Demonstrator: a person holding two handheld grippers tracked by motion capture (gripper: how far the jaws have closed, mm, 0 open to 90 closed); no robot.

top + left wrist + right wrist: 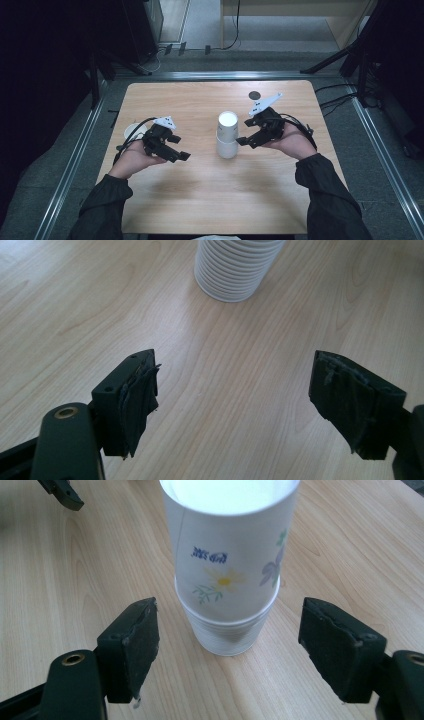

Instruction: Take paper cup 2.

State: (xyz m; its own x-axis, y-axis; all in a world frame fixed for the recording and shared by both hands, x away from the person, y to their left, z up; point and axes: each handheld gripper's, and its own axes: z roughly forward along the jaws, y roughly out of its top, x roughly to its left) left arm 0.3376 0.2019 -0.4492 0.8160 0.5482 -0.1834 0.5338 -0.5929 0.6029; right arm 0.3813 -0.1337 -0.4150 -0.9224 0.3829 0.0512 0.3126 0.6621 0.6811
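A stack of white paper cups (227, 135) stands upside down in the middle of the wooden table (210, 200). The top cup carries a flower print (225, 580), and the ribbed rims show at the base (235, 267). My right gripper (244, 132) hovers just right of the stack, open; the stack stands a little ahead of its jaws (230, 625), which do not touch it. My left gripper (179, 148) is left of the stack, open, with bare wood between its jaws (232, 385). One of its jaw tips shows far off in the right gripper view (62, 492).
A single white paper cup (134, 131) lies on the table behind my left hand, near the left edge. A small dark round thing (255, 95) sits at the back of the table, right of centre. Cables and stand legs lie on the floor beyond the table.
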